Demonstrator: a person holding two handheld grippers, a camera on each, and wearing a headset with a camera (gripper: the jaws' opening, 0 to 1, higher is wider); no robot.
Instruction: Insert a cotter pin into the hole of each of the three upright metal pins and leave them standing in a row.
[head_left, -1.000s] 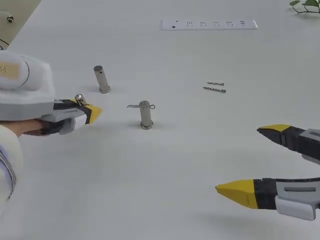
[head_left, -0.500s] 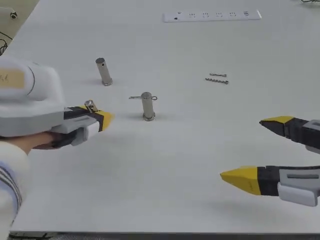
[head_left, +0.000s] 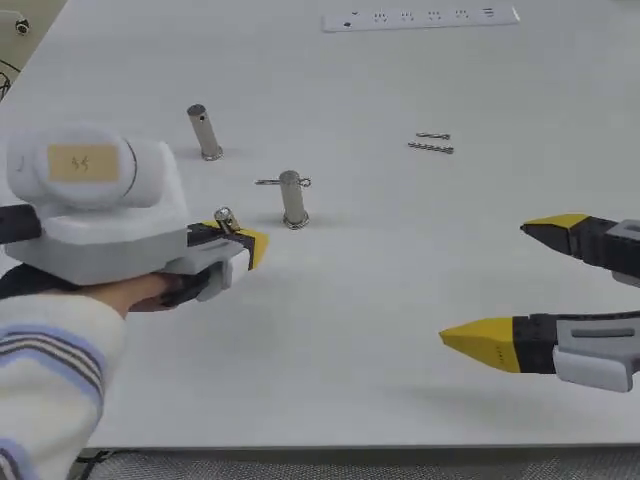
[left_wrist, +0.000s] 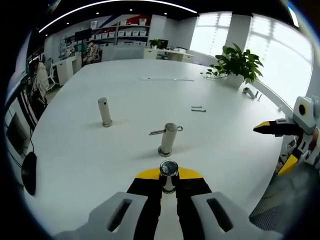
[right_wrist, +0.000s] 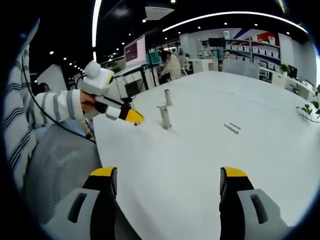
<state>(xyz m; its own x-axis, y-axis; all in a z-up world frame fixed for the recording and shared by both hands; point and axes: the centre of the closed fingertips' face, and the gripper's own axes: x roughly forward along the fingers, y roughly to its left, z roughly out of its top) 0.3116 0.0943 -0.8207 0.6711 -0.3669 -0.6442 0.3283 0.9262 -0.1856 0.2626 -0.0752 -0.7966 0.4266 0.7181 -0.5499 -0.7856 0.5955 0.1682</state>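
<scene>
My left gripper (head_left: 240, 240) (left_wrist: 169, 176) is shut on an upright metal pin (head_left: 223, 217) (left_wrist: 168, 174), held near the table's front left. A second metal pin (head_left: 293, 199) (left_wrist: 167, 139) stands just beyond it with a cotter pin (head_left: 270, 182) through its hole. A third bare metal pin (head_left: 204, 132) (left_wrist: 104, 111) stands farther back left. Two loose cotter pins (head_left: 431, 143) (left_wrist: 198, 108) (right_wrist: 231, 127) lie on the table (head_left: 400, 290) at mid right. My right gripper (head_left: 490, 290) (right_wrist: 167, 179) hangs open over the front right, holding nothing.
A white power strip (head_left: 420, 17) lies along the far edge of the table. A potted plant (left_wrist: 239, 64) stands at the far end. The table's front edge (head_left: 350, 435) runs close below both grippers.
My left gripper has carried its metal pin to the right, closer to the pin with the cotter pin. The right gripper has hardly moved. The head camera has shifted.
</scene>
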